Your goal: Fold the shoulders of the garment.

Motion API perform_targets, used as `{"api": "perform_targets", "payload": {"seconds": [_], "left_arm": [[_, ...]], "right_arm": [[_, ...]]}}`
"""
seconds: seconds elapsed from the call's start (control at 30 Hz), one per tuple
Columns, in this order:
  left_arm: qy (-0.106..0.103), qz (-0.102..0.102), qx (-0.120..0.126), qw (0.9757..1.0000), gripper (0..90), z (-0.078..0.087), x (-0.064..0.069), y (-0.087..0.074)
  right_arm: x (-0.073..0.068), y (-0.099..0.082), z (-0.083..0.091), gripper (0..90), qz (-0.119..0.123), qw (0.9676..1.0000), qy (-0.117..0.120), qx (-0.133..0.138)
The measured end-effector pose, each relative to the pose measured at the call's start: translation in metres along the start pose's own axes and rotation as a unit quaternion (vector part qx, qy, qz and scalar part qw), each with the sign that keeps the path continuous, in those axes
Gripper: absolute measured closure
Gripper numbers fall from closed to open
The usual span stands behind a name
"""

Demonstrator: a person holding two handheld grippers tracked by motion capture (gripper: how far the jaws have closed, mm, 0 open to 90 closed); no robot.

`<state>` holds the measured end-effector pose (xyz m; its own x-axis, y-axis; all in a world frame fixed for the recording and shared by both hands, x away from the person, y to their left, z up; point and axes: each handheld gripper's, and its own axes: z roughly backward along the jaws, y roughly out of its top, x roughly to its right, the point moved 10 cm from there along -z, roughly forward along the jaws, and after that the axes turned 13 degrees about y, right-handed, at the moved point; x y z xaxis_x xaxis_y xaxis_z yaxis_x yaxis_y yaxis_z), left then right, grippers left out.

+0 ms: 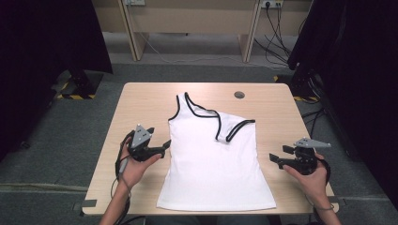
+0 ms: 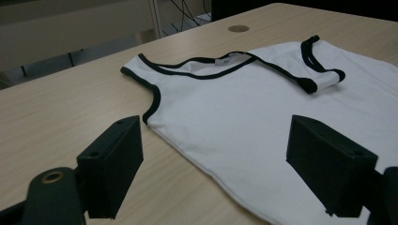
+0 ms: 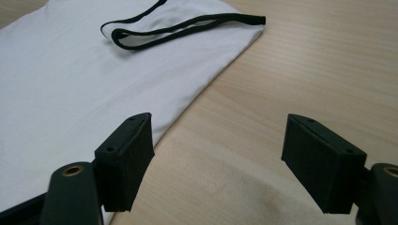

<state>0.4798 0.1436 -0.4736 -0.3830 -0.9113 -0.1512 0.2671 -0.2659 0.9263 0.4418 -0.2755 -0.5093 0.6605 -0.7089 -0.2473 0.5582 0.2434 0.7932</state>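
1. Desk (image 1: 141,98): light wood, small round grommet (image 1: 239,94) near far edge.
2. White tank top (image 1: 211,159): flat at desk centre, hem at near edge, neckline toward far edge; one black-trimmed strap (image 1: 232,131) folded back onto chest. Likely light, limp, prone to bunching and sliding on wood (best pinched at side seam or trimmed armhole, a thicker edge).
3. Left gripper (image 1: 165,149): just beside shirt's left edge, jaws wide, empty.
4. Right gripper (image 1: 277,159): near shirt's right edge, apart from it, jaws wide, empty.
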Motion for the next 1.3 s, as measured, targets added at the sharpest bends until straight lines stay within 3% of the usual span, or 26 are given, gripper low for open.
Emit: {"api": "perform_targets", "payload": {"seconds": [0.13, 0.33, 0.67, 0.77, 0.9, 1.03, 1.3], "left_arm": [[-0.002, -0.001, -0.005, 1.0000, 18.1, -0.020, -0.002, 0.013], [0.000, -0.002, -0.024, 0.9997, 18.2, -0.057, -0.004, 0.017], [0.021, 0.028, -0.038, 0.9986, 21.9, -0.113, -0.024, 0.033], [0.034, 0.019, -0.049, 0.9980, 22.8, -0.125, -0.030, 0.035], [0.042, 0.023, -0.057, 0.9973, 22.6, -0.139, -0.036, 0.041], [0.041, 0.017, -0.064, 0.9970, 23.1, -0.152, -0.035, 0.045], [0.034, 0.031, -0.088, 0.9951, 27.5, -0.183, -0.032, 0.039]], "right_arm": [[0.001, -0.007, 0.003, 25.4, -0.005, 1.0000, -0.002, 0.006], [0.002, -0.011, 0.008, 25.3, -0.013, 0.9997, -0.001, 0.020], [0.002, -0.020, 0.006, 25.3, -0.011, 0.9998, -0.002, 0.014], [0.002, -0.021, 0.008, 25.3, -0.011, 0.9998, -0.001, 0.017], [0.003, -0.022, 0.009, 25.3, -0.005, 0.9998, -0.002, 0.017], [0.004, -0.024, 0.008, 25.3, -0.005, 0.9999, -0.002, 0.016], [0.003, -0.024, 0.007, 25.3, 0.002, 0.9998, 0.000, 0.017]]}}
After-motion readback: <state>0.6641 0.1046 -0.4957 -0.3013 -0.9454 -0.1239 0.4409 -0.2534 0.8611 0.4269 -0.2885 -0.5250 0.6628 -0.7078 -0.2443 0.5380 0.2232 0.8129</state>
